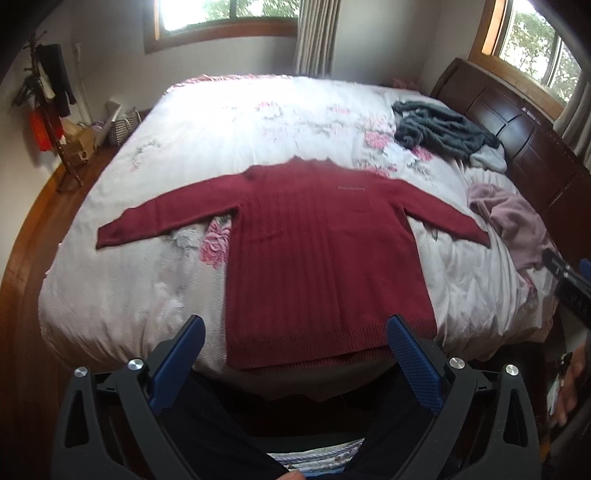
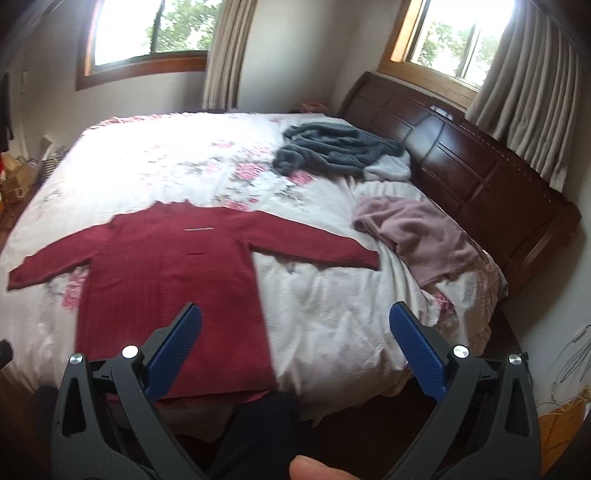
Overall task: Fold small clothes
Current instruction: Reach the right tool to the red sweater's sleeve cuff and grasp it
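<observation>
Both claws gape wide and hold nothing: the left claw (image 1: 295, 334) fills the bottom of its frame, blue pads (image 1: 412, 362) spread to either side of the sweater's hem, and the right claw (image 2: 295, 321) sits the same way at the bottom of its own frame, its left pad (image 2: 173, 354) over the sweater's lower right part and its right pad over bare quilt. Neither touches the cloth. Just beyond them the red sweater (image 1: 325, 251) lies flat on the quilt (image 1: 122, 288), hem at the near edge of the bed, collar toward the far side, both sleeves stretched straight out. In the left view it fills the middle of the frame; in the right view it sits left of centre (image 2: 170, 280). To the right of it, apart from the sleeve end, a pink garment (image 2: 417, 236) lies crumpled. Farther up and right, a grey garment (image 2: 340, 147) is heaped by the dark headboard (image 2: 480, 177), with a pale one (image 2: 388, 170) against it. Two windows (image 2: 147, 29) fill the top of each frame.
</observation>
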Motion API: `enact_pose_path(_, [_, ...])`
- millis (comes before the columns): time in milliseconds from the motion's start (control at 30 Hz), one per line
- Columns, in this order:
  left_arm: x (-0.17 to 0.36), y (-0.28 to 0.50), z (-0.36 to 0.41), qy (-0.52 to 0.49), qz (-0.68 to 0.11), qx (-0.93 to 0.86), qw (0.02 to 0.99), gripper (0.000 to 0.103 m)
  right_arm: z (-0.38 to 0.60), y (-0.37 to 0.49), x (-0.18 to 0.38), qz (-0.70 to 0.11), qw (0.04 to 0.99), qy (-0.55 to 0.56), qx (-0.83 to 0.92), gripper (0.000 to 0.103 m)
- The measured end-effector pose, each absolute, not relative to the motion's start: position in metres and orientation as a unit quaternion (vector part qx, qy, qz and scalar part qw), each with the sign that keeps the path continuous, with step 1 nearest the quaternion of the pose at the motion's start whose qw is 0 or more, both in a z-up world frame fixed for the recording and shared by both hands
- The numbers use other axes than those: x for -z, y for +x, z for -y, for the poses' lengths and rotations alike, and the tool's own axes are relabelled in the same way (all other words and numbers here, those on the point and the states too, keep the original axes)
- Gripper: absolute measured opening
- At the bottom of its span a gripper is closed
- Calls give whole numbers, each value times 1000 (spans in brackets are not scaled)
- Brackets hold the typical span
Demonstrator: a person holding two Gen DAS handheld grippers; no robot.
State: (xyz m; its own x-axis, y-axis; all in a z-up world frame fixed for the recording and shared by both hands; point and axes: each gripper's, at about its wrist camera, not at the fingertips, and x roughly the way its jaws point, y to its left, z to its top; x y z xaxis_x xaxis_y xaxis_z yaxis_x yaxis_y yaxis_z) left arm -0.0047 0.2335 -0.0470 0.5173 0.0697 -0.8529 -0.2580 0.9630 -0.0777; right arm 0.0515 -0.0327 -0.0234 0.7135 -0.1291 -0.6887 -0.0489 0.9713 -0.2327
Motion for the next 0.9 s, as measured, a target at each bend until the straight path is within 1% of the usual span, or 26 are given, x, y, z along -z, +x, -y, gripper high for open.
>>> enact_pose_path(133, [70, 15, -231, -97, -478, -80, 869, 99, 52, 83, 46, -394, 911, -114, 41, 100])
enact_pose_path(233, [92, 33, -238, -147, -493, -28, 857, 99, 67, 109, 67, -398, 911, -102, 35, 100])
enact_pose_path(300, [113, 49, -242, -172, -515, -16, 839, 99, 81, 132, 87, -412, 908, -76, -18, 100])
enact_pose_path(400, [133, 66, -242, -177, -525, -10, 832, 99, 121, 179, 130, -459, 887, 21, -38, 100])
enact_pose_path(500, [152, 81, -246, -196, -541, -3, 818, 99, 159, 220, 163, -483, 873, 66, -5, 100])
enact_pose_path(533, [160, 85, -247, -202, -546, -4, 813, 99, 182, 239, 178, -493, 864, 98, 10, 100])
enact_pose_path(667, [176, 101, -254, -215, -557, -2, 802, 99, 258, 285, 223, -498, 829, 247, 51, 100])
enact_pose_path(733, [184, 108, -256, -215, -560, -3, 800, 99, 295, 308, 249, -494, 807, 316, 70, 94])
enact_pose_path(767, [186, 109, -258, -215, -561, -4, 800, 99, 309, 317, 260, -496, 797, 335, 77, 83])
enact_pose_path(800, [189, 113, -260, -215, -561, -6, 799, 99, 322, 326, 272, -498, 785, 360, 80, 67])
enact_pose_path(833, [191, 115, -261, -216, -562, -6, 798, 99, 338, 338, 287, -496, 767, 401, 74, 63])
enact_pose_path(867, [194, 119, -263, -217, -564, -7, 797, 99, 352, 348, 301, -491, 750, 438, 70, 57])
enact_pose_path(900, [196, 122, -264, -218, -565, -7, 796, 99, 361, 354, 308, -485, 742, 459, 68, 52])
